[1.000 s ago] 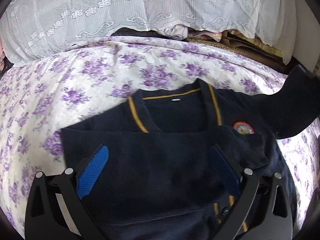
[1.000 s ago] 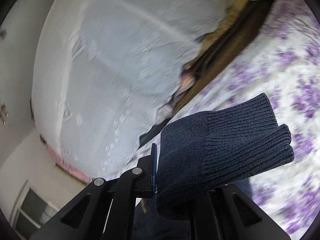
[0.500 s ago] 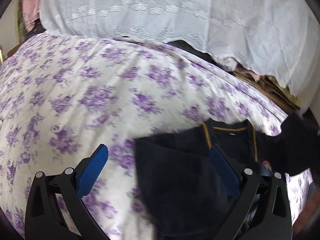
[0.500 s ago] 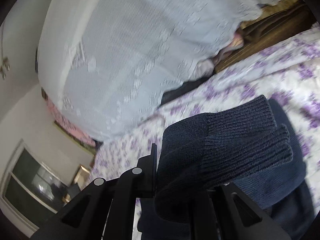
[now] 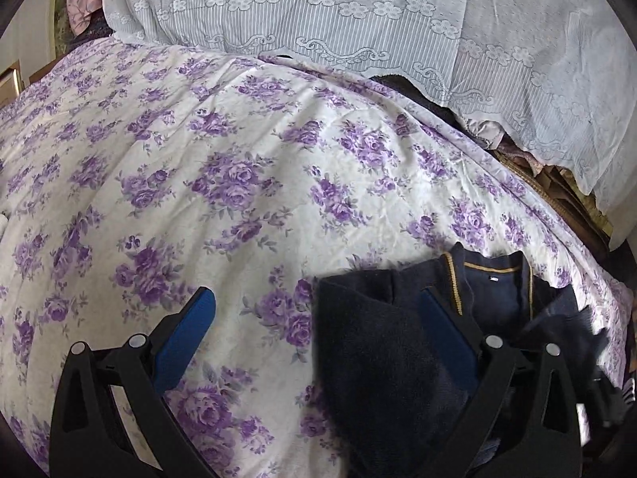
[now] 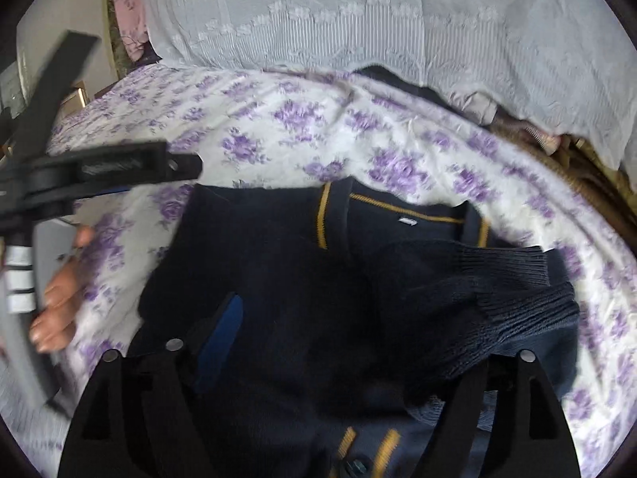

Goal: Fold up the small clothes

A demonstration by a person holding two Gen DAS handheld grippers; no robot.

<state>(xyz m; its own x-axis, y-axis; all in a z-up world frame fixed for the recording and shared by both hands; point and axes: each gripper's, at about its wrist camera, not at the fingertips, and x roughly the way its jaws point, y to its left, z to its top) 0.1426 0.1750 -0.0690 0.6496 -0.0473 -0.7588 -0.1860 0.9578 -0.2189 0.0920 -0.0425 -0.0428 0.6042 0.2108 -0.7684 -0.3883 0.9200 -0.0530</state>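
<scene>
Right gripper jaws just opened wide – ribbed cuff probably loose on navy knit cardigan. Left gripper wide, empty – bare floral bedsheet toward 10 o'clock.

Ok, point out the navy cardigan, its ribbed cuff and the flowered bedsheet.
navy cardigan [image 6: 278,279]: right wrist view, on the folded body.
ribbed cuff [image 6: 525,306]: right wrist view, on the ribbing.
flowered bedsheet [image 5: 239,183]: left wrist view, on a bare patch.

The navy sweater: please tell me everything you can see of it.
The navy sweater is a dark knit with mustard-yellow stripes along its V-neck and a small white label inside the collar. It lies on the purple-flowered bedsheet. One ribbed cuff is folded across the chest. The open right gripper hovers over it.
</scene>
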